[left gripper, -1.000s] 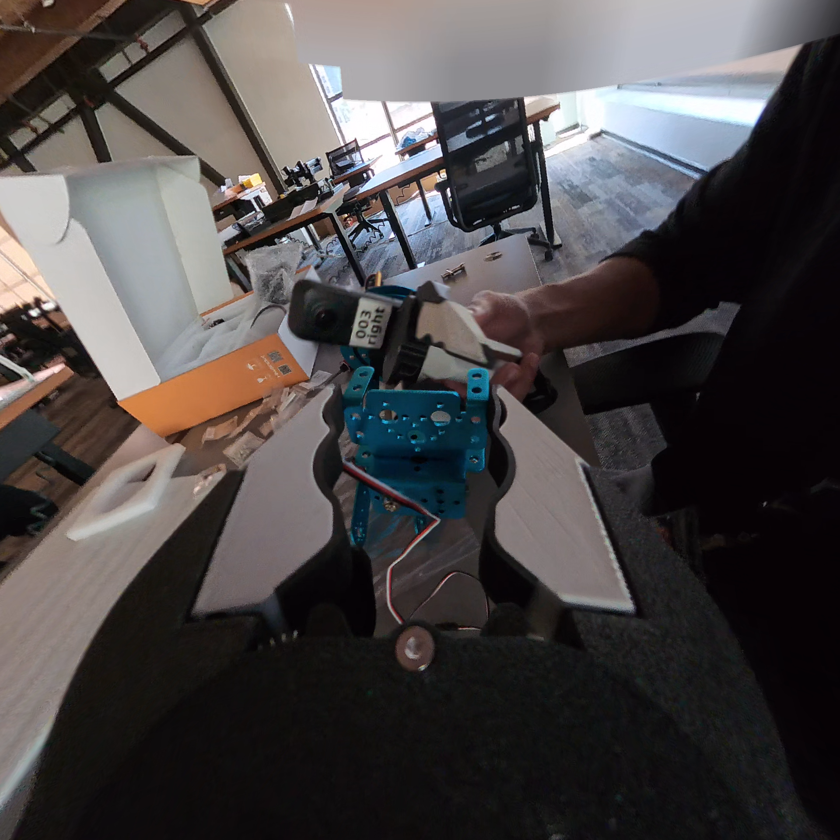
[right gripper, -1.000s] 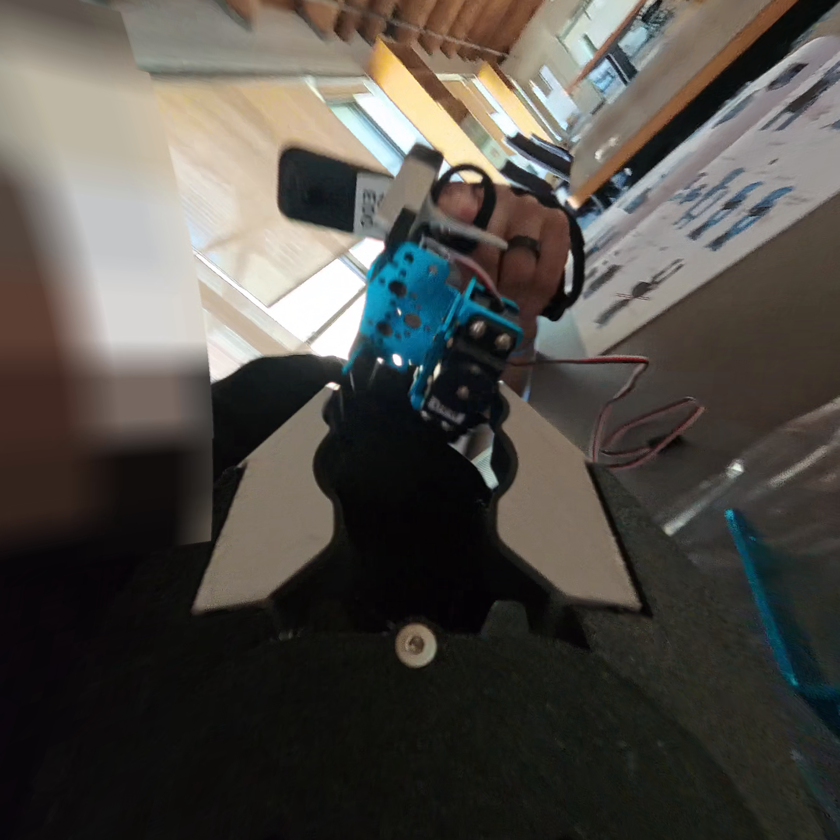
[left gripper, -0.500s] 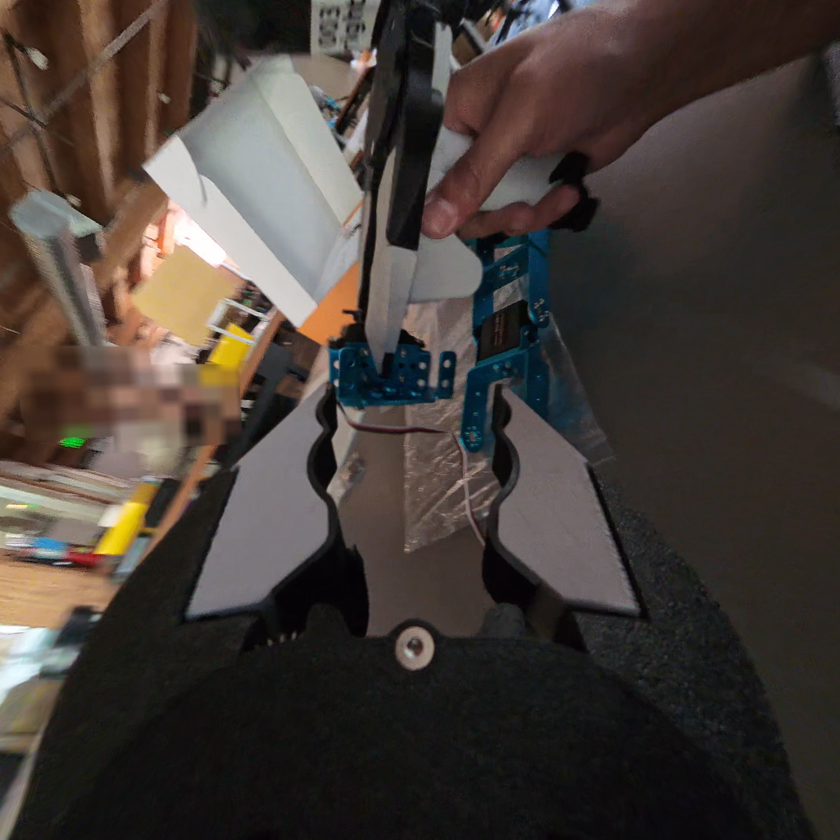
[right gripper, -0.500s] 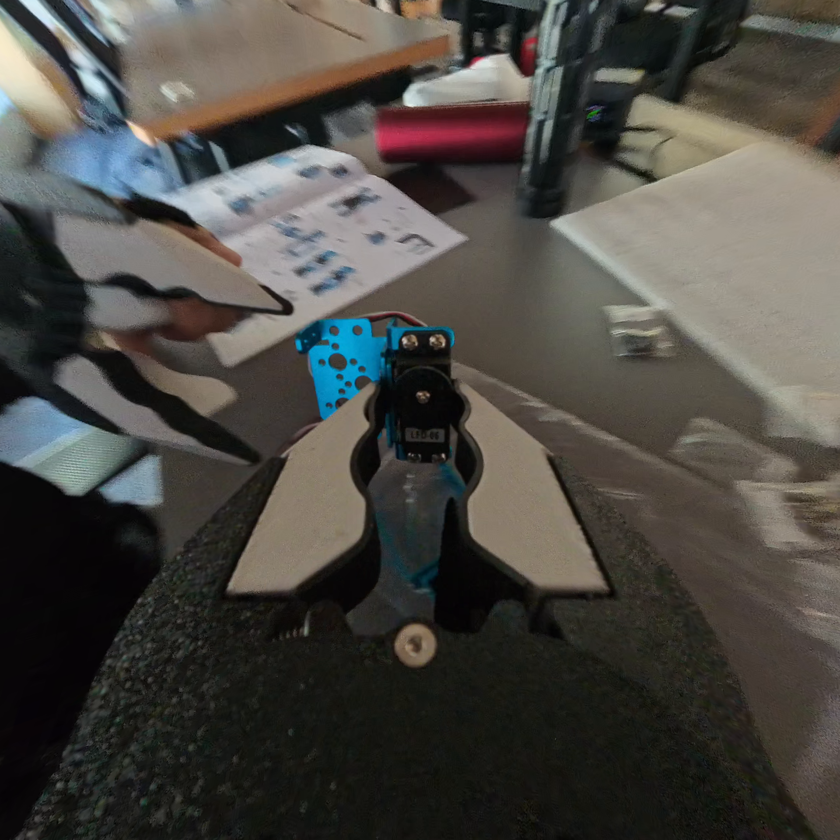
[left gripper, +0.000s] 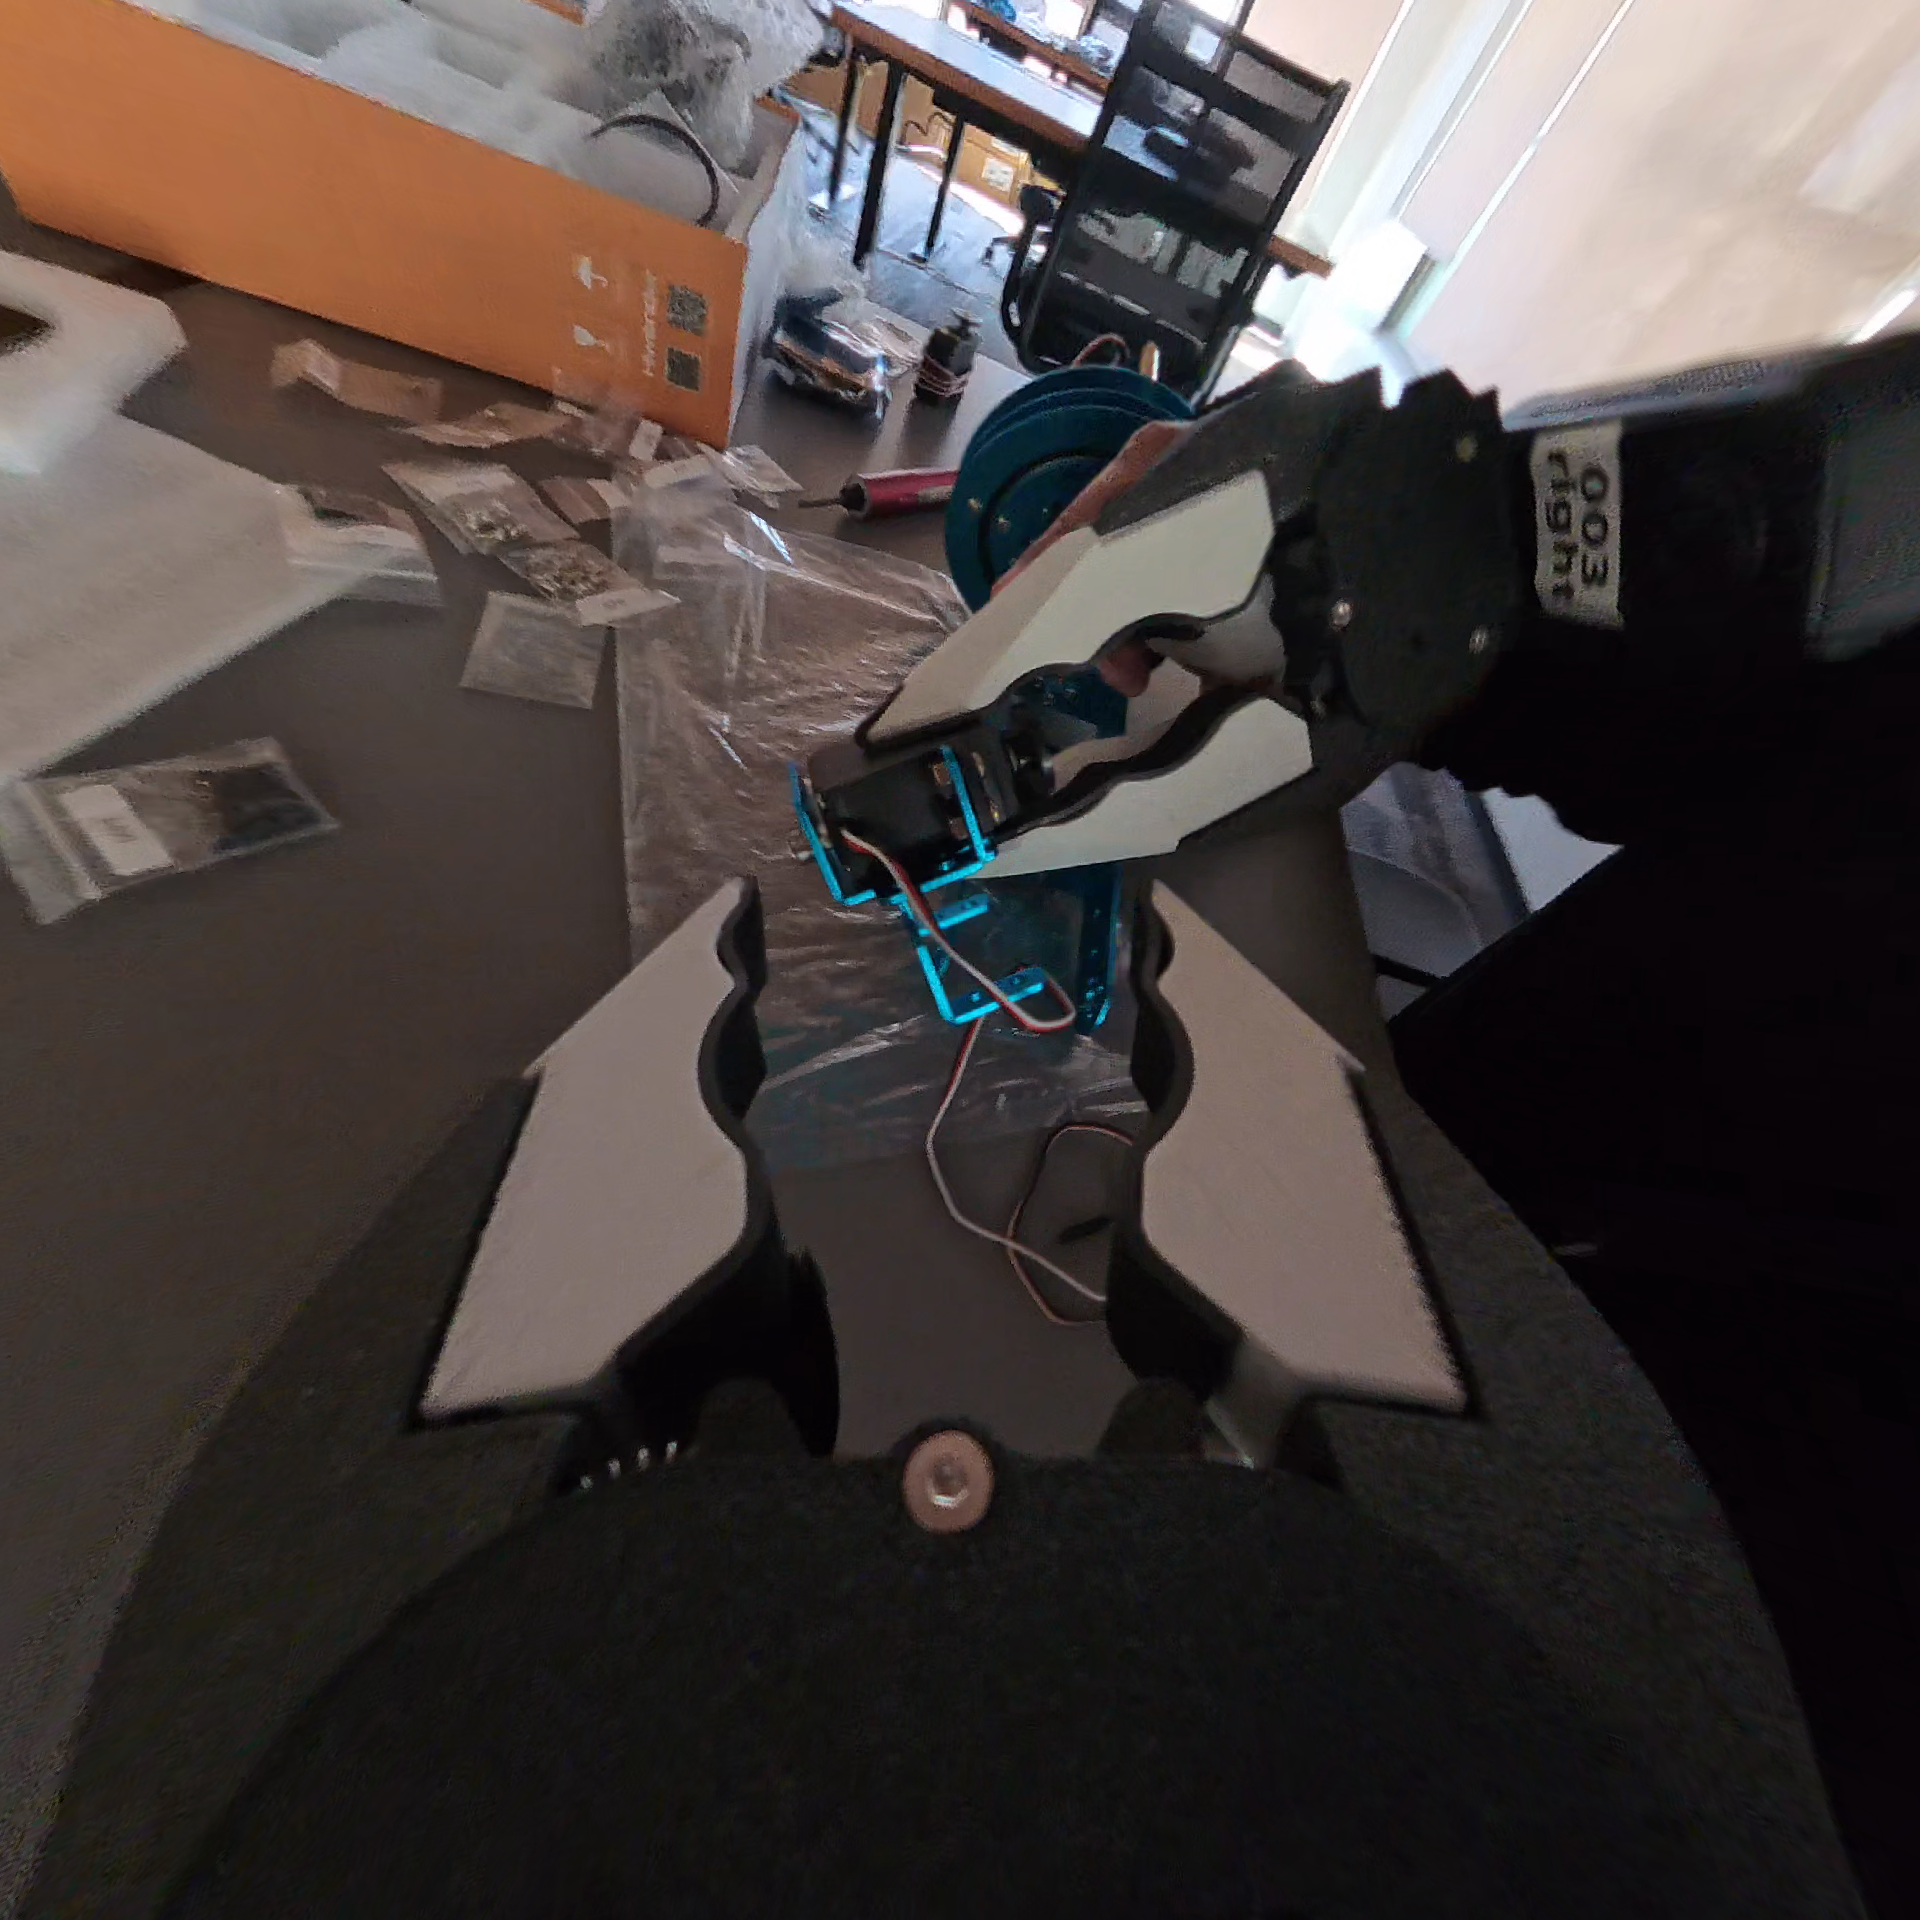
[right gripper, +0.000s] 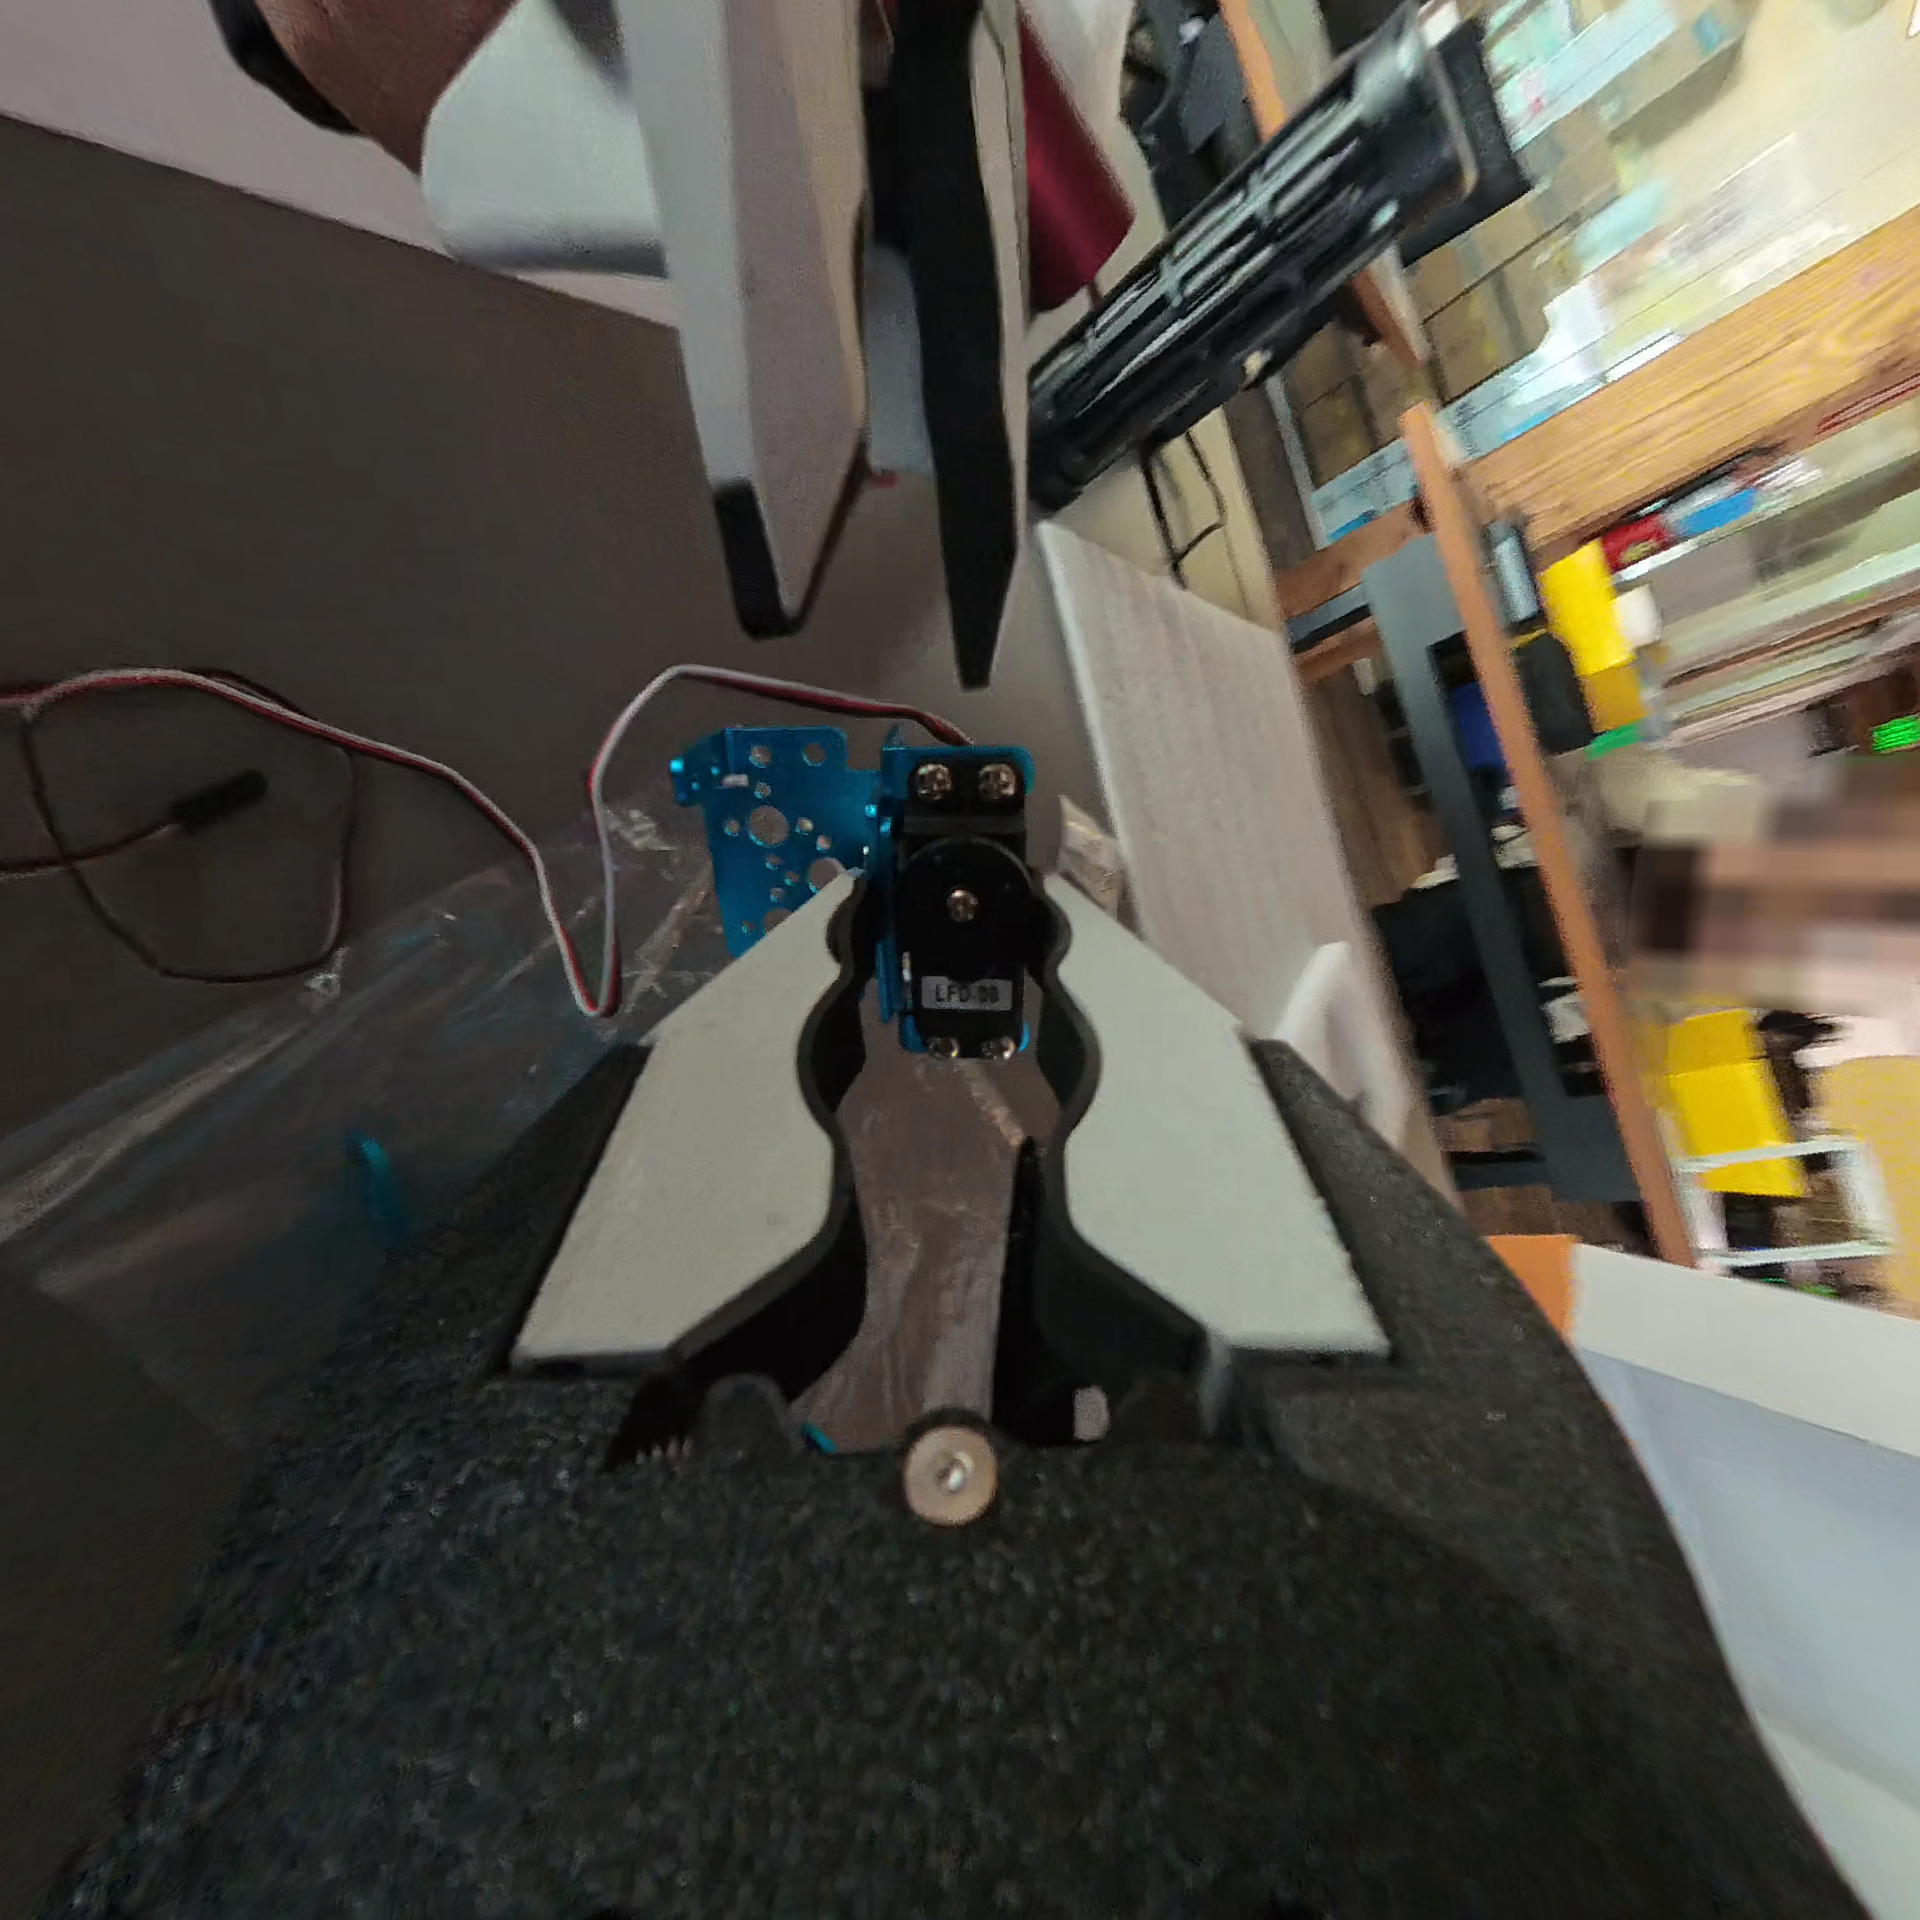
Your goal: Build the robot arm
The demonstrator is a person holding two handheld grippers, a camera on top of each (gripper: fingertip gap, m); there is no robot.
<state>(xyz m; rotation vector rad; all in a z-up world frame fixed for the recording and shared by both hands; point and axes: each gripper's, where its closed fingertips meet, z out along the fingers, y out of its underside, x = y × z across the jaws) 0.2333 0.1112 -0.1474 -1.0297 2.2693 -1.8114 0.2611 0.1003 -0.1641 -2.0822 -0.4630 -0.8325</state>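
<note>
My right gripper (right gripper: 956, 891) is shut on a black servo (right gripper: 961, 935) mounted in a blue perforated metal bracket (right gripper: 774, 821). It holds them above a dark table (left gripper: 312, 1039). The servo's red, white and black wire (right gripper: 457, 769) trails down to the table. In the left wrist view the right gripper (left gripper: 935, 800) comes in from the upper right with the servo (left gripper: 894, 805) between its tips. My left gripper (left gripper: 948, 912) is open and empty, just short of the servo. It also shows in the right wrist view (right gripper: 868, 634), fingers pointing down above the servo.
More blue bracket parts (left gripper: 1091, 966) lie on a clear plastic bag (left gripper: 769, 665). A blue round base (left gripper: 1039, 457), a red screwdriver (left gripper: 894, 483), several small parts bags (left gripper: 540, 561), an orange box (left gripper: 416, 229) and white foam (left gripper: 114, 540) crowd the table's far side. The grippers' ends are close to 4 cm from one another. The blue round base (left gripper: 1039, 457) lies around 20 cm away from my right fingertips.
A second ago the left gripper's fingers were around the blue bracket; now it is open and drawn back. The right gripper has kept the servo and turned it.
</note>
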